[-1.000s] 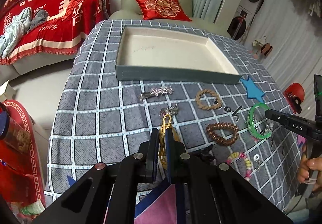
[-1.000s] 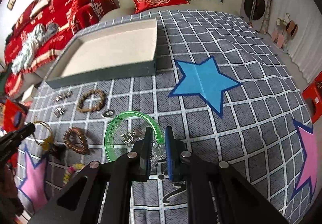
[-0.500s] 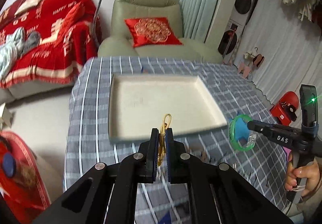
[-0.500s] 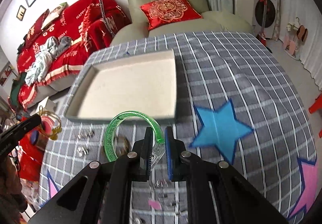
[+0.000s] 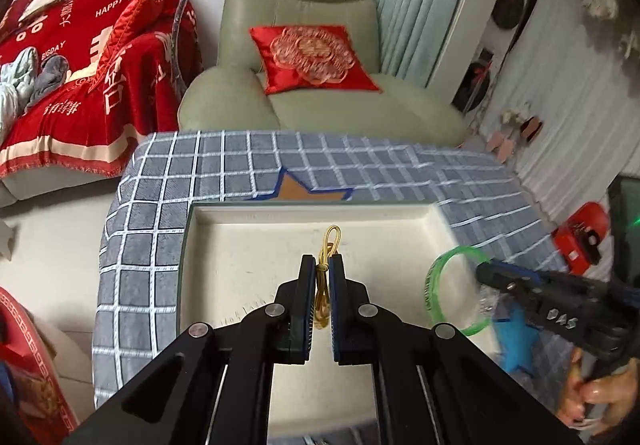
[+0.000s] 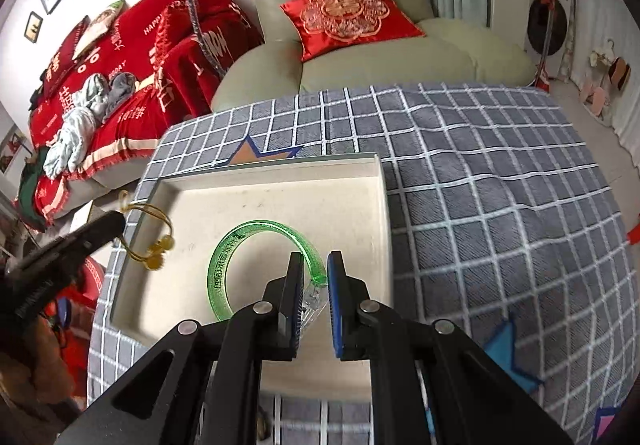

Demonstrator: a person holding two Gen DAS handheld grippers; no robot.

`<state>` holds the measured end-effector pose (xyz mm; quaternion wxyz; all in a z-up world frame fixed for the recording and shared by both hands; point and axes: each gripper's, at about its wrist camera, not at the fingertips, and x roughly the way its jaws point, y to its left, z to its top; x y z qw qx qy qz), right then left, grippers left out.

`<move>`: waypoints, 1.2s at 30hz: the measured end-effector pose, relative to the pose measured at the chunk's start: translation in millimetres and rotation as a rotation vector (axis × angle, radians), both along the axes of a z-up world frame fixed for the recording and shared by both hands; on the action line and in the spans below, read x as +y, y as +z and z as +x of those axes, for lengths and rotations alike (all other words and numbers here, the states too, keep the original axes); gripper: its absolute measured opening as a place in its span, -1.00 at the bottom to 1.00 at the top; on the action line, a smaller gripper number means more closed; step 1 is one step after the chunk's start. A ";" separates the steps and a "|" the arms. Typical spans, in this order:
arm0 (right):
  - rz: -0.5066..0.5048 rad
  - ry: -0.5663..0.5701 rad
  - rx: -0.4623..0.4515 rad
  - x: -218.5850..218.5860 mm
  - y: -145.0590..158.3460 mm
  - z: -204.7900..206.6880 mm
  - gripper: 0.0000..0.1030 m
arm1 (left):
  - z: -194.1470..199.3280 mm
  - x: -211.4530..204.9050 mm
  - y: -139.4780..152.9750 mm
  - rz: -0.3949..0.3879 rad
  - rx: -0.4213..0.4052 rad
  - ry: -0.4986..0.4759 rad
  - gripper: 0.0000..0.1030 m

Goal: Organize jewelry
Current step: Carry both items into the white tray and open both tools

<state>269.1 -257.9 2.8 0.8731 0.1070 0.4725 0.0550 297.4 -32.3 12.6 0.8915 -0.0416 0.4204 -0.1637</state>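
Now both hands had carried their loads from the near part of the desk (image 6: 500, 173), where the jewelry had been laid out a second earlier, to a spot above the tray (image 5: 438, 213). The left gripper (image 5: 322, 273) was pinching a gold cord (image 5: 331, 241), its loop poking up between the pads, with the knotted end and small beads dangling below as the right wrist view showed it (image 6: 154, 241). The right gripper (image 6: 312, 277) was clamped on a green bangle (image 6: 240, 245) by its rim, with a scrap of clear wrapping caught at the grip. Neither grip had changed during the move.

Both pieces hung over the pale floor of the tray, not yet touching it, the cord toward its left side and the bangle toward its right front corner. The tray itself looked bare, so these would probably be the first two items put away. What seemed to remain for this step was lowering each hand and letting go, keeping the two pieces well apart so they would not tangle. The other jewelry was out of sight in both views.
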 end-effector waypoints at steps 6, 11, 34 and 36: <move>-0.007 -0.024 0.073 -1.8 -38.7 30.5 -0.75 | 26.1 -2.7 -47.5 0.078 0.087 0.028 -0.56; -0.032 -0.033 0.101 -2.5 -59.7 38.5 -0.75 | 31.7 -7.2 -69.7 0.182 0.105 0.047 -0.56; 0.026 0.009 -0.046 2.9 -0.3 -19.4 0.43 | 11.5 -11.1 -56.2 0.295 -0.013 0.104 1.00; 0.043 0.008 -0.055 -1.1 5.3 -32.4 0.57 | 4.9 -11.7 -50.3 0.300 -0.029 0.103 1.00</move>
